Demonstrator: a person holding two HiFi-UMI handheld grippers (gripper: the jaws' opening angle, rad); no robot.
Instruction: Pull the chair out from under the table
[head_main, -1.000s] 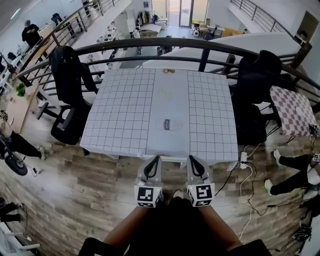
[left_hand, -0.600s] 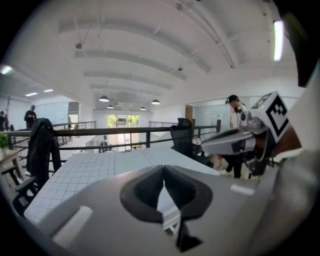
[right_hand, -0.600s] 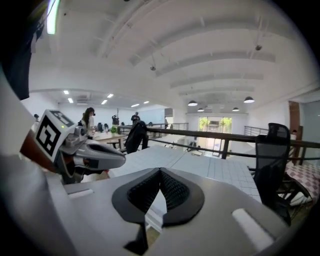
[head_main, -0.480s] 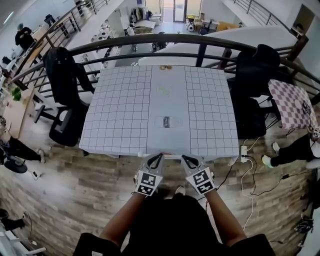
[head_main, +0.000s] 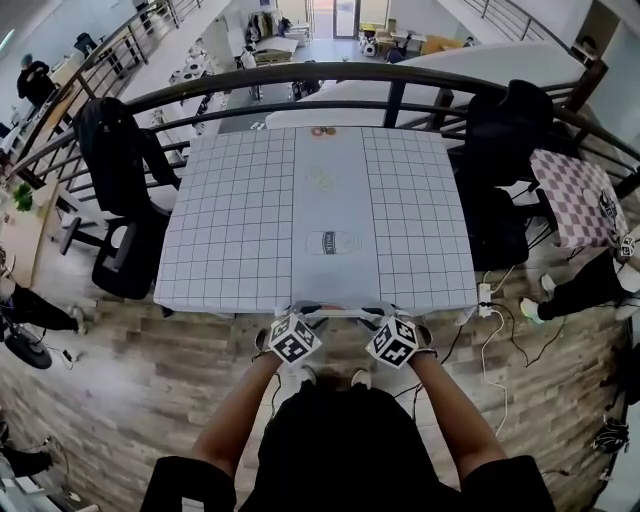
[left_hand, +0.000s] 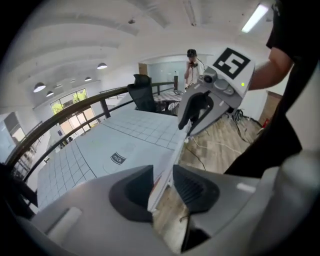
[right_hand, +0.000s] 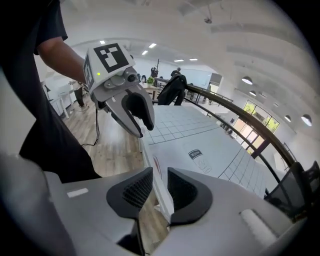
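A table (head_main: 240, 220) under a grey grid cloth fills the middle of the head view. At its near edge a thin white rail shows, the top of the chair's back (head_main: 335, 312), with the rest of the chair hidden beneath the table. My left gripper (head_main: 300, 312) and right gripper (head_main: 378, 313) point steeply down at that rail, side by side. Their jaws have just been opening. The white rail (left_hand: 167, 170) passes between the left gripper's (left_hand: 162, 182) pads with a gap on each side. The rail (right_hand: 159, 180) runs likewise between the right gripper's (right_hand: 160, 187) pads.
Black office chairs stand at the table's left (head_main: 120, 200) and right (head_main: 505, 180). A dark railing (head_main: 340, 75) curves behind the table. A checked side table (head_main: 570, 195) is at the right, with cables and a power strip (head_main: 487, 295) on the wooden floor.
Both grippers have dropped from above the floor to the table's near edge and tipped downward. Their jaws went from shut to open, and the white rail now lies between them.
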